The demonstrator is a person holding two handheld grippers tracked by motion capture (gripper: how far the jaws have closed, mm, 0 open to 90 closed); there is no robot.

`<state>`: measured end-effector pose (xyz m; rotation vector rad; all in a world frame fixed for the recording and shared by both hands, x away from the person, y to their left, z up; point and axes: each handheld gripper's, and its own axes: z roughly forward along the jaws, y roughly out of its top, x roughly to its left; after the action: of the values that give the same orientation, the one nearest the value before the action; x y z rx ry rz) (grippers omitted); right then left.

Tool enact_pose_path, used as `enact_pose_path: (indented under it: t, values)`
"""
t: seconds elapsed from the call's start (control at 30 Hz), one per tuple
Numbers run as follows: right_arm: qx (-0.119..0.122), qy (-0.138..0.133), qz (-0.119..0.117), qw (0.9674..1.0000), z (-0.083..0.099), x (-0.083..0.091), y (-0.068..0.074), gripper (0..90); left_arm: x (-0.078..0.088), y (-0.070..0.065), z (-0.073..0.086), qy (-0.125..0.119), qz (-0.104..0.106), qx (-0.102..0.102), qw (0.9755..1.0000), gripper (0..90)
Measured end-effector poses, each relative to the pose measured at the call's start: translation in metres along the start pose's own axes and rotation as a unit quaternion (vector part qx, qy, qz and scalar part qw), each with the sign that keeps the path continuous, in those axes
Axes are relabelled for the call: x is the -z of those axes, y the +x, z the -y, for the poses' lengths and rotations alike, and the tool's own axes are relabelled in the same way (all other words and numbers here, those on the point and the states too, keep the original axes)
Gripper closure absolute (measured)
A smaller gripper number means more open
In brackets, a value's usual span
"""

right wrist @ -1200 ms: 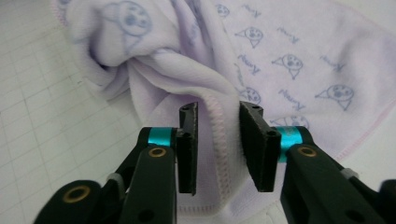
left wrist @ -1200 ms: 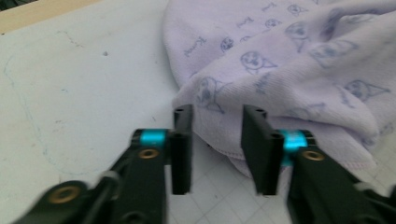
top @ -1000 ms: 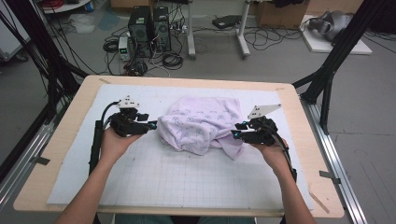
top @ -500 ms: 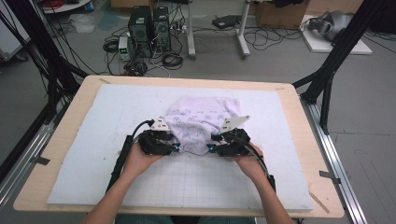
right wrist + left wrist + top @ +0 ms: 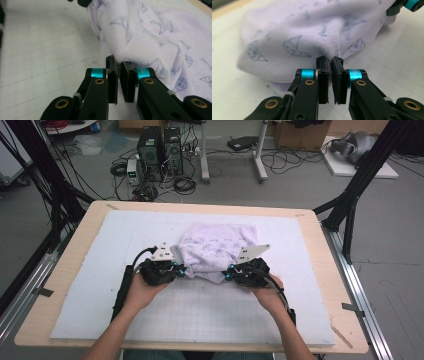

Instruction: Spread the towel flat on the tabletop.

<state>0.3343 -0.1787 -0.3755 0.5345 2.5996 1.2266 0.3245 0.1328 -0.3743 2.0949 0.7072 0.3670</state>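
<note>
**Two tools, one cloth, both pinching its near edge**

There is one cloth on the table: a pale lilac piece printed with small blue figures, bunched into a soft heap on the white gridded mat. There are two tools, one in each of the person's hands, and two forearms entering from the near side.

The left tool sits at the cloth's near left corner and the right tool at its near right corner, so the heap lies between them and beyond them, toward the far side of the table. Both tools have just been closing.

In the left gripper view the left tool is clenched on a ridge of the cloth, a thin fold drawn down between the jaws. In the right gripper view the right tool is likewise drawn nearly together at the hem of the cloth; fabric appears to be caught at the jaw tips, though the gap there is dark and hard to read.
</note>
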Motion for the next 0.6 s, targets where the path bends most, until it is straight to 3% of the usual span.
enact_pose_path:
  t: [0.23,0.37,0.47,0.6]
  values:
    - [0.019,-0.038,-0.011,0.9990,-0.017,0.045,0.016,85.7,0.053,-0.012,-0.013,-0.047,0.004,-0.027,0.9985,84.2]
    - [0.043,-0.043,-0.008,0.9981,-0.034,0.060,0.025,85.6,0.066,-0.016,-0.022,-0.048,0.001,-0.041,0.9980,84.2]
    - [0.045,-0.029,-0.001,0.9986,-0.042,0.053,0.021,85.5,0.057,-0.008,-0.021,-0.030,-0.007,-0.035,0.9989,84.0]
    - [0.003,0.020,-0.010,0.9998,-0.033,0.013,-0.002,85.1,0.026,0.009,-0.009,0.021,-0.016,-0.015,0.9995,83.8]
